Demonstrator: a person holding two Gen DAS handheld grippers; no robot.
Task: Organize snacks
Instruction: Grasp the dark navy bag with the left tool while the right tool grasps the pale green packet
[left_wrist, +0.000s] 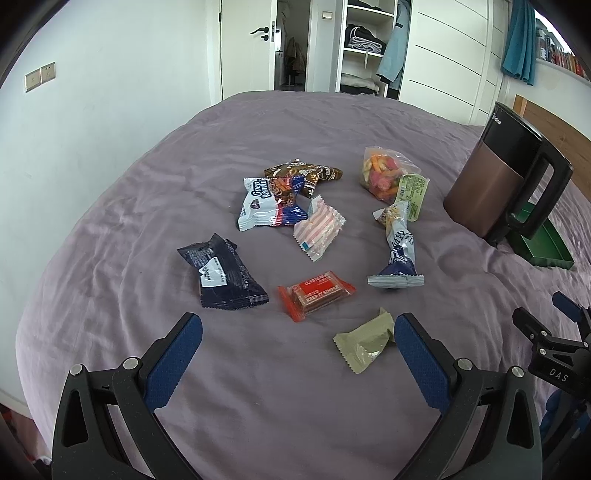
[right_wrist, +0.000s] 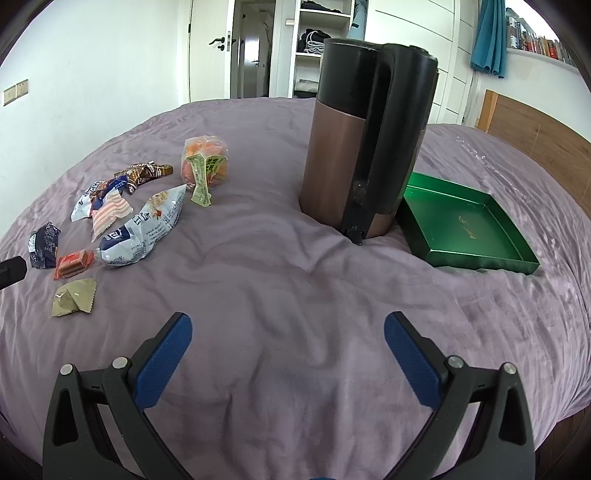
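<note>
- Our left tool hangs over the purple bed, fingers spread wide, holding nothing.
- Our right tool is also spread wide and bare, over open bedding.
- Snacks lie loose on the bed: a green wrapper just beside the left tool's right finger, a red bar, a dark blue packet, a striped packet, and a clear bag of orange pieces farther off.
- A brown kettle stands upright, touching a green tray at its right.
</note>
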